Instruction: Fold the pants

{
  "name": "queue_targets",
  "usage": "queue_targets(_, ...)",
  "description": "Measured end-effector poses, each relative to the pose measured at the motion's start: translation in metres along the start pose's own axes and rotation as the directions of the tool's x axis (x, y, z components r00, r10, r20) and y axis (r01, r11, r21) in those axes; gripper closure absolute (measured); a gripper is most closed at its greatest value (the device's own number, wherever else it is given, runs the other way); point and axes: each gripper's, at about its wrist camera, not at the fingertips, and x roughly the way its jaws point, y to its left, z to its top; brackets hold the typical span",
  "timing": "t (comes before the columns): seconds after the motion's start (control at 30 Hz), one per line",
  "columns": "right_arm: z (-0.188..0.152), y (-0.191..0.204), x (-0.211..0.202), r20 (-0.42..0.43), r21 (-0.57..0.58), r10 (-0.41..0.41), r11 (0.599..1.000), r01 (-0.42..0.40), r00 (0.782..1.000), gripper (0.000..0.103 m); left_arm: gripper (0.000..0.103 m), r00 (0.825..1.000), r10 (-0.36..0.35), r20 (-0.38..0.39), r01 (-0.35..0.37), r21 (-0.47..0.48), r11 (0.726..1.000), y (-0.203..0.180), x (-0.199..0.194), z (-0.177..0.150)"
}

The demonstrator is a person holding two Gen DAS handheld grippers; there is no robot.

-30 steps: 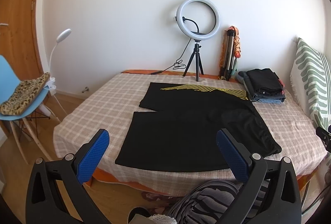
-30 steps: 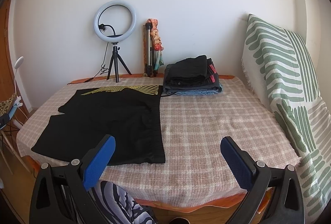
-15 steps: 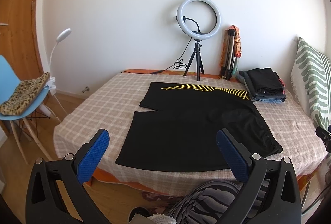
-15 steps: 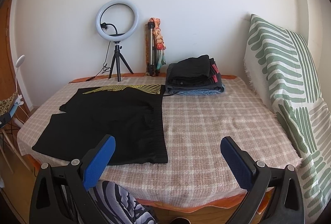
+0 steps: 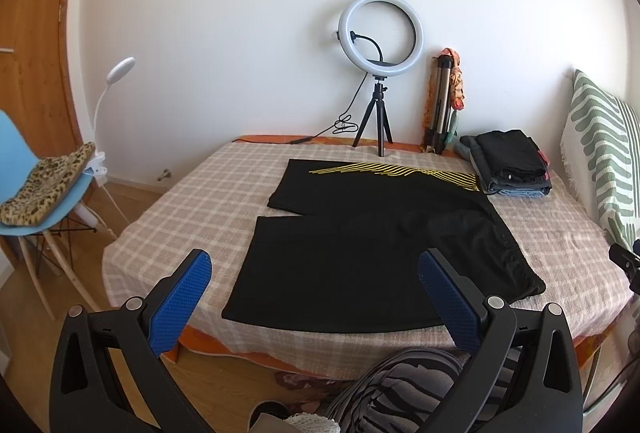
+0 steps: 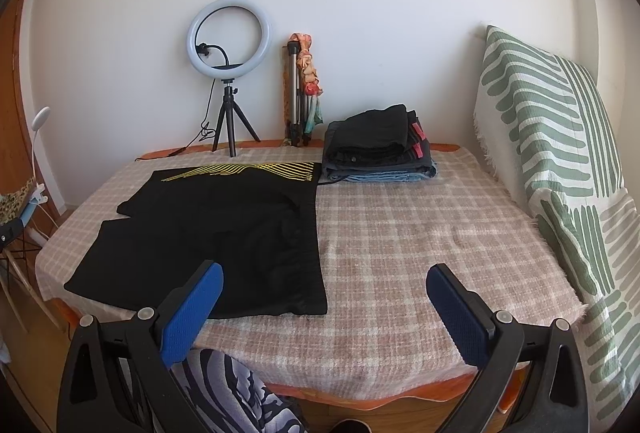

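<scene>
Fingers of both grippers gape empty — black pants flat on the bed, clothes stack behind.

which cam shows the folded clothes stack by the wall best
The right wrist view: the stack of folded dark and denim clothes sits near mid-frame, its separate layers and red tags readable. The left wrist view shows the same stack farther toward the right edge, smaller, its layers harder to separate.

Pants black, yellow line print along the edge nearest the white ring light. Bedcover beige-pink plaid over orange; pillow right of it white with green stripes. Gripper pads blue, chair light blue with leopard-print cushion.
</scene>
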Motion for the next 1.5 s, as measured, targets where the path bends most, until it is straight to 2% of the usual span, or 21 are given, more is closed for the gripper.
queue_targets(1.03,-0.002,0.0,0.008,-0.022,-0.009,0.006,1.0,-0.007,1.0,0.0,0.0,1.0,-0.007,-0.024,0.007,0.004,1.0,0.004,0.01,-0.006)
queue_targets(1.2,-0.003,0.001,0.013,-0.017,-0.047,0.004,0.999,-0.005,1.0,0.0,0.0,0.999,-0.003,-0.043,0.004,0.019,1.0,0.012,0.019,-0.013)
queue_targets(1.3,-0.002,-0.001,0.018,-0.018,-0.074,0.031,0.997,-0.032,0.999,0.0,0.0,0.998,0.005,-0.061,-0.003,0.031,1.0,0.019,0.027,-0.018)
queue_targets(1.5,0.0,0.002,0.032,-0.027,-0.206,0.071,0.976,-0.075,0.997,0.0,0.002,0.996,0.023,-0.091,-0.012,0.127,0.992,0.035,0.047,-0.027)
